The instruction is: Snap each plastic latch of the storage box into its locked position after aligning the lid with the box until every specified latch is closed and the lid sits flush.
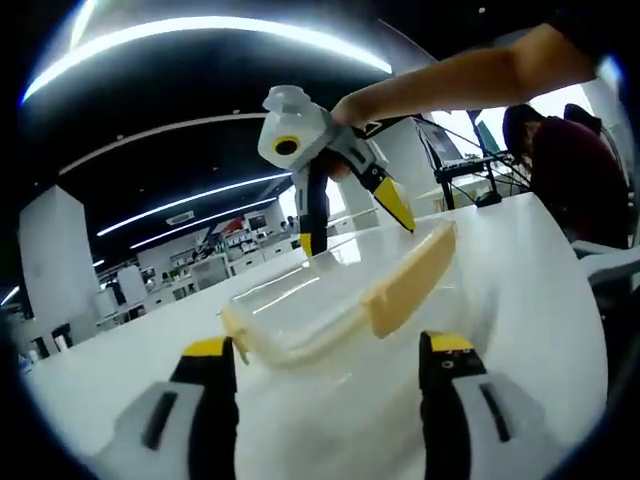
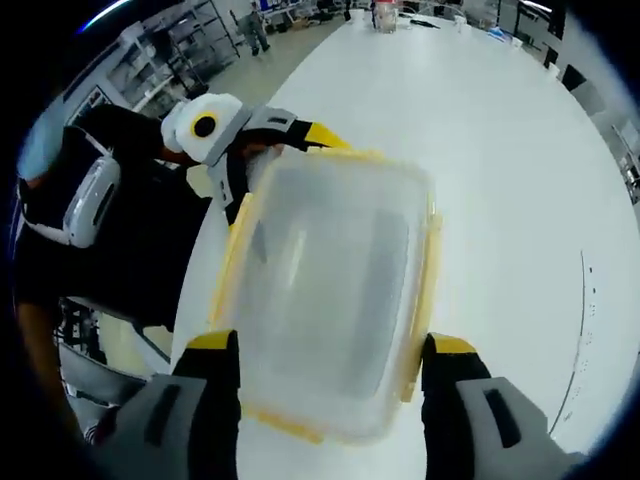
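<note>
Storage box (image 2: 330,300), clear with a lid (image 2: 335,270) edged by yellow latches (image 2: 425,300), is seen at the centre of the right gripper view, resting on the white tabletop (image 2: 500,150). The right tool (image 2: 330,375) is held wide open, its jaws flanking the near end of the box without a grip. In the left gripper view, the left tool (image 1: 330,365) is likewise spread open and empty, with the box (image 1: 340,300) just beyond it at lower centre and the other tool (image 1: 355,225) hovering above.
</note>
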